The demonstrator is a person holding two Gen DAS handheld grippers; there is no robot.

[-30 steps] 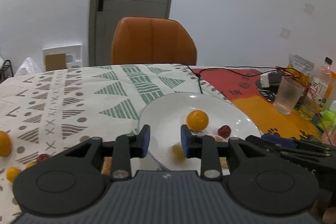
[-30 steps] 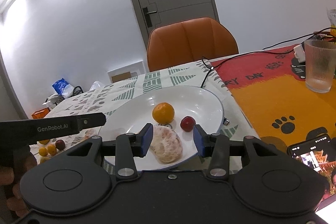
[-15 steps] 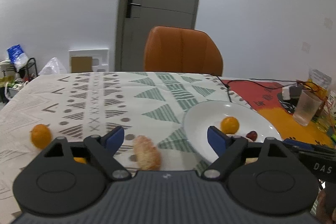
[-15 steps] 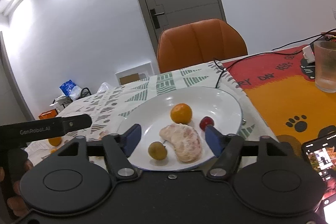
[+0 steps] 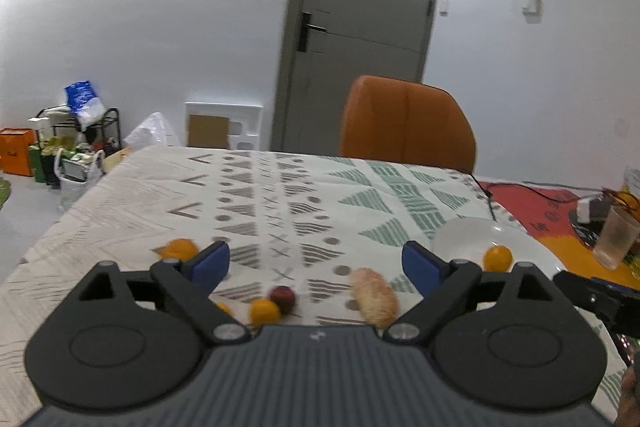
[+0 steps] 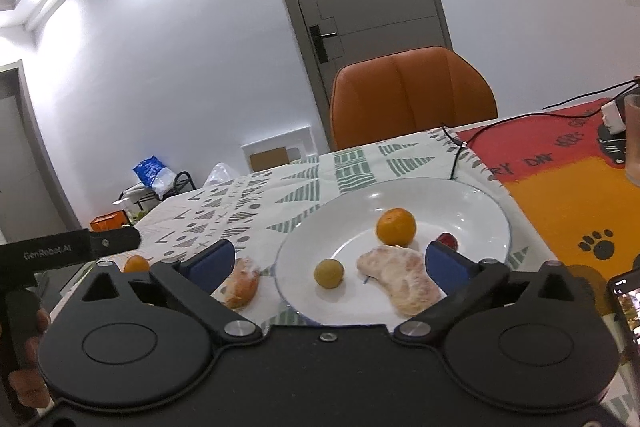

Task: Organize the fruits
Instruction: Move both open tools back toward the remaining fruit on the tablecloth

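Right wrist view gives you the patterned tablecloth (image 6: 256,195) filling the middle, with the orange chair (image 6: 412,95) at twelve o'clock behind it. On the cloth, the white plate (image 6: 472,203) sits just ahead of your right gripper (image 6: 328,261), whose jaws have just been opening and now stand spread wide, pressing on nothing. The peeled citrus half (image 6: 400,277) lies on the plate between the blue pads, toward the right one; the whole mandarin (image 6: 396,225) is at twelve o'clock of it, the small yellow-green fruit (image 6: 329,273) at nine o'clock, and a red fruit (image 6: 447,239) peeks past the right pad. A second peeled piece (image 6: 242,285) rests on the cloth just off the plate's rim at nine o'clock. In the left wrist view, your left gripper (image 5: 316,261) has also just been opening and is spread, empty, above the cloth; that peeled piece (image 5: 375,297) lies toward its right pad, a dark red fruit (image 5: 282,298) touching a small orange fruit (image 5: 264,311) at six o'clock, and another mandarin (image 5: 179,249) behind the left pad.
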